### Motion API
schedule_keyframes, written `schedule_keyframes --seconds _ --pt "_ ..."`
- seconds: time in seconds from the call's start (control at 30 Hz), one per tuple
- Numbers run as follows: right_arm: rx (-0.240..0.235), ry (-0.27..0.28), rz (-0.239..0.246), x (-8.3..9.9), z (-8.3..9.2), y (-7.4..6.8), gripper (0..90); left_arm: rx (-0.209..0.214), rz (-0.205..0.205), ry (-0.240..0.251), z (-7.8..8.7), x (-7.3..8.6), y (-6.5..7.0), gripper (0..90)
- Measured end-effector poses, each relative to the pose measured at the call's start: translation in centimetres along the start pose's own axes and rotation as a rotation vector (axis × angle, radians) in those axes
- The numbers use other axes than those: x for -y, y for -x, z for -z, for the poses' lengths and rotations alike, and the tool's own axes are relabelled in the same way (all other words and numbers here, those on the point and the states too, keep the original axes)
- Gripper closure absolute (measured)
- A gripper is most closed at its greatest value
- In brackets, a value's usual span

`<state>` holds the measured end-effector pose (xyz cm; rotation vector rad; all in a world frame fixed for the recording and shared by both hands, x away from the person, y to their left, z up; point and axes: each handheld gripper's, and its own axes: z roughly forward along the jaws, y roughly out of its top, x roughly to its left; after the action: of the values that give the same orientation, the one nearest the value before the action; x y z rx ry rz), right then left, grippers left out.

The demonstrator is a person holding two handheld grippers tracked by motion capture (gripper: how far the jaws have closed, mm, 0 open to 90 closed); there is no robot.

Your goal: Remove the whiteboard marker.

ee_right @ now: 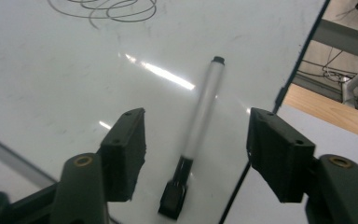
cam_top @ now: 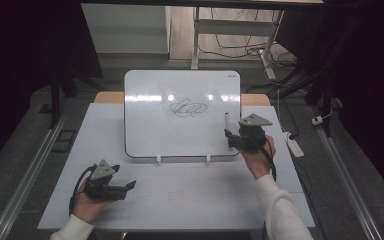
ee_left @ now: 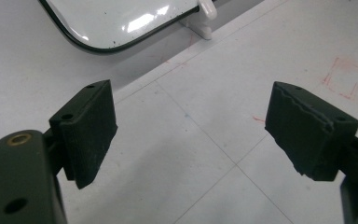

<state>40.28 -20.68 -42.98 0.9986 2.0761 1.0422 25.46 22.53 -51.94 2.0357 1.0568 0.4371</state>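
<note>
Nearby, marker [ee_right: 200, 116] beside whiteboard [cam_top: 150, 130] edge

dim surroundings, glare on whiteboard [cam_top: 180, 130]

We see our left gripper [ee_left: 191, 128], jaws spread wide above the white table [ee_left: 205, 140], with a whiteboard [ee_left: 116, 21] corner and its white foot [ee_left: 205, 16] beyond.

Grey marker [ee_right: 204, 105] flat on scribbled whiteboard [cam_top: 150, 130], right edge.
</note>
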Motion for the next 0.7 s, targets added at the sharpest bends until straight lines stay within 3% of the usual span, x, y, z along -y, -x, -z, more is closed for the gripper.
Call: schedule_keyframes --seconds 0.23,0.47,0.7 --pt "0.021 -0.053 -0.008 -1.3 -2.7 -0.1 46.9 0.000 -0.003 -0.005 -0.1 0.1 -0.1 16.7" --pt "0.058 -0.066 -0.013 -1.9 -3.8 -0.2 55.9 0.001 -0.014 -0.011 -0.3 0.2 -0.1 16.6" --pt "0.124 -0.067 0.038 -2.6 -4.6 -0.9 67.3 -0.003 -0.026 -0.015 -0.3 0.2 0.0 16.5"
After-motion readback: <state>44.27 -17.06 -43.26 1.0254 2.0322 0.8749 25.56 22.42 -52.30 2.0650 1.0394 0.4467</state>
